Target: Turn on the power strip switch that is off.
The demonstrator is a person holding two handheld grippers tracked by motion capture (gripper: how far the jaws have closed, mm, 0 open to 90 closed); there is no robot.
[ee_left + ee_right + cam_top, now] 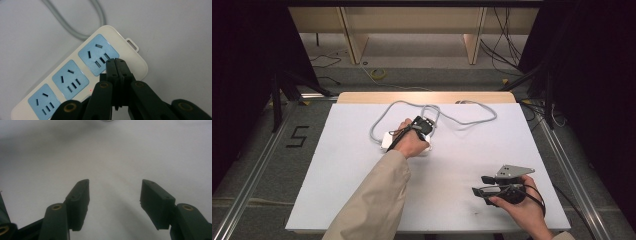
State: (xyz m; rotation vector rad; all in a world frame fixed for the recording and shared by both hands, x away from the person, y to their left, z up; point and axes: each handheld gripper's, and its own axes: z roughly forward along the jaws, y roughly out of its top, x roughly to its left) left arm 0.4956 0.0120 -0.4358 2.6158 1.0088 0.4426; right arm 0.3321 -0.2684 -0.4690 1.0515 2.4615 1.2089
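A white power strip [70,79] with three blue socket panels lies on the white table [492,150], its grey cable [462,119] looping toward the far edge. My left gripper [115,61] is shut, empty, with its tips over the edge of the end socket; whether they touch it I cannot tell. From above, the left hand and gripper [419,129] cover most of the strip [387,141]. My right gripper [477,184] rests low near the table's front right, pointing left. Its jaws [115,187] stand open over bare tabletop with nothing between them.
A small hanging tab [132,44] sticks out from the strip's end. The cable [75,25] leaves the strip at its far side. Dark stands and loose cables sit on the floor beyond the table's far edge [427,96].
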